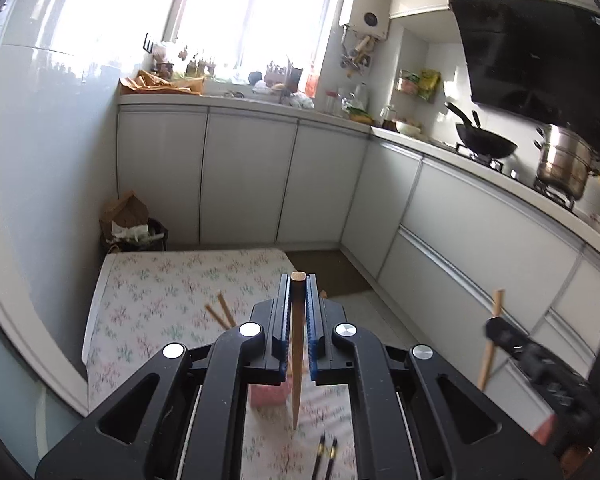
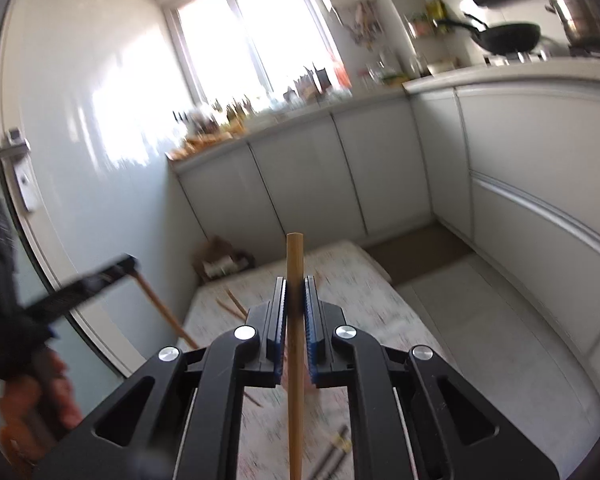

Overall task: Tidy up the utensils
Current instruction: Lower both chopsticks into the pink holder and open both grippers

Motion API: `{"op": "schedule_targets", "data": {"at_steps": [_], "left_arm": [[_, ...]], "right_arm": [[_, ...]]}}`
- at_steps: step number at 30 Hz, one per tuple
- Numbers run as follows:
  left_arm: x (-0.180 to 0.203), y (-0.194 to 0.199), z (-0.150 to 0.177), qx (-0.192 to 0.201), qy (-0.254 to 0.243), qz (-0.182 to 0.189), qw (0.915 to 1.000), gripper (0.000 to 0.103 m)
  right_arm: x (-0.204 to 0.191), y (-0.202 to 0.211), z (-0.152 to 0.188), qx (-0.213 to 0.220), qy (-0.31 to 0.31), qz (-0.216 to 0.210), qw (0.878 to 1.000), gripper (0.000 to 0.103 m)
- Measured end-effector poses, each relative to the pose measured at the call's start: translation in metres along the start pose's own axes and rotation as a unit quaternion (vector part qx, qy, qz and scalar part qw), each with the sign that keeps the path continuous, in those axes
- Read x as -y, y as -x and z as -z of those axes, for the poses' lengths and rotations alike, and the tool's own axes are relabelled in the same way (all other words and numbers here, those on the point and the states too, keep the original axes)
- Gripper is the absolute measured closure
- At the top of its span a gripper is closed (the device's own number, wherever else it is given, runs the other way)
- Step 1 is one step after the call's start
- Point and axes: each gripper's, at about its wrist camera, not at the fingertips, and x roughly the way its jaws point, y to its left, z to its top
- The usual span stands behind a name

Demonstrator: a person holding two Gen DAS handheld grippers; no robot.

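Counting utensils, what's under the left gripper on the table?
Under the left gripper: a pink container and two dark chopsticks on the floral table. The gripper body covers the rest.

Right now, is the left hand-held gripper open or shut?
Shut: the left hand-held gripper has both blue pads pressed against a wooden chopstick standing between them.

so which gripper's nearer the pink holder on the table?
Left. The left gripper, shut on a wooden chopstick, hangs right above the pink holder. The right gripper, holding its own chopstick, is off to the side.
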Motion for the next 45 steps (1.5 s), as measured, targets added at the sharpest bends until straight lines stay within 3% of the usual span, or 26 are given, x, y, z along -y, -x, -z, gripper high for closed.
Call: {"op": "schedule_targets", "data": {"at_steps": [8, 13, 15, 17, 20, 22, 26, 31, 34, 35, 36, 37, 39, 45], "left_arm": [[-0.017, -0.055, -0.008, 0.024, 0.016, -0.030, 0.9991, 0.097], [-0.029, -0.093, 0.017, 0.026, 0.019, -0.029, 0.9991, 0.093], [-0.034, -0.104, 0.031, 0.002, 0.032, -0.017, 0.9993, 0.088], [-0.041, -0.099, 0.040, 0.003, 0.049, -0.011, 0.9987, 0.088], [-0.054, -0.062, 0.042, 0.055, 0.067, -0.022, 0.9960, 0.083], [-0.063, -0.037, 0.036, 0.087, 0.080, -0.028, 0.9926, 0.071], [-0.082, -0.005, 0.026, 0.125, 0.102, -0.025, 0.9866, 0.068], [-0.098, -0.003, 0.025, 0.121, 0.112, -0.029, 0.9859, 0.067], [-0.109, -0.005, 0.025, 0.112, 0.117, -0.035, 0.9862, 0.067], [-0.113, -0.004, 0.025, 0.112, 0.121, -0.036, 0.9857, 0.067], [-0.117, 0.000, 0.025, 0.116, 0.126, -0.036, 0.9846, 0.067], [-0.120, 0.004, 0.024, 0.118, 0.128, -0.037, 0.9841, 0.066], [-0.124, 0.011, 0.024, 0.124, 0.133, -0.039, 0.9825, 0.062], [-0.125, 0.027, 0.022, 0.135, 0.145, -0.024, 0.9799, 0.049]], "right_arm": [[-0.018, -0.025, -0.030, 0.088, -0.007, -0.041, 0.995, 0.094], [-0.023, -0.061, -0.027, 0.152, -0.006, -0.032, 0.988, 0.094], [-0.024, -0.080, -0.022, 0.159, -0.004, -0.023, 0.987, 0.094], [-0.026, -0.098, -0.014, 0.166, 0.003, -0.011, 0.986, 0.094], [-0.030, -0.122, -0.007, 0.174, 0.011, 0.004, 0.985, 0.094], [-0.031, -0.137, -0.001, 0.176, 0.003, 0.016, 0.984, 0.094], [-0.039, -0.158, 0.014, 0.186, 0.002, 0.040, 0.982, 0.094], [-0.050, -0.184, 0.039, 0.206, 0.030, 0.064, 0.976, 0.094], [-0.048, -0.197, 0.064, 0.188, 0.034, 0.069, 0.979, 0.092], [-0.047, -0.197, 0.067, 0.186, 0.031, 0.071, 0.979, 0.090], [-0.047, -0.193, 0.068, 0.195, 0.026, 0.072, 0.978, 0.076], [-0.047, -0.185, 0.068, 0.206, 0.022, 0.071, 0.976, 0.051], [-0.049, -0.164, 0.060, 0.238, 0.015, 0.069, 0.969, 0.034], [-0.053, -0.098, 0.035, 0.258, 0.025, 0.058, 0.964, 0.031]]}}
